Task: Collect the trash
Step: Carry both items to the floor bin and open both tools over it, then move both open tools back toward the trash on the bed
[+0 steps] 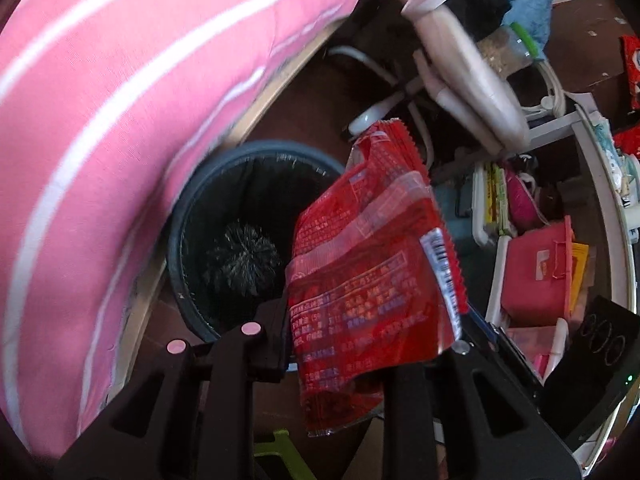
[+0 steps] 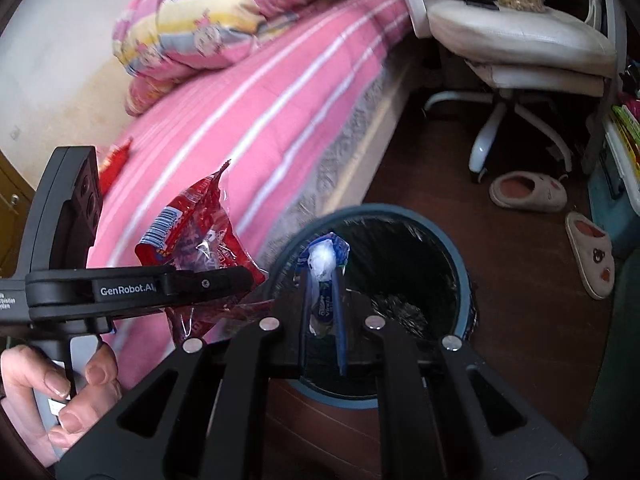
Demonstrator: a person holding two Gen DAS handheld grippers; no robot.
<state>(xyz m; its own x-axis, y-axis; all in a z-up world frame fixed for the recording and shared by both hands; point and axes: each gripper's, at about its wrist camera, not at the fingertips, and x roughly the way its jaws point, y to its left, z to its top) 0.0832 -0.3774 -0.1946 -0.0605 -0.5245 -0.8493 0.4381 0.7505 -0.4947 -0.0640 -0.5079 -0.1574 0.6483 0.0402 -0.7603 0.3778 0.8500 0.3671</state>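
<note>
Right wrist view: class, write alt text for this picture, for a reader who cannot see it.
The right hand-held gripper holds a blue-and-white wrapper over a round bin lined with a black bag. To its left, the left hand-held gripper grips a red snack packet beside a pink striped bed. A white office chair and two slippers stand on the dark floor behind.

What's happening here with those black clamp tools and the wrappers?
A person is tidying a bedroom with a hand-held gripper in each hand. The left gripper is clamped on a red snack wrapper, held beside the bed near the bin. The right gripper pinches a blue-and-white wrapper directly over the open, black-lined trash bin. Neither piece has been dropped in yet.
</note>
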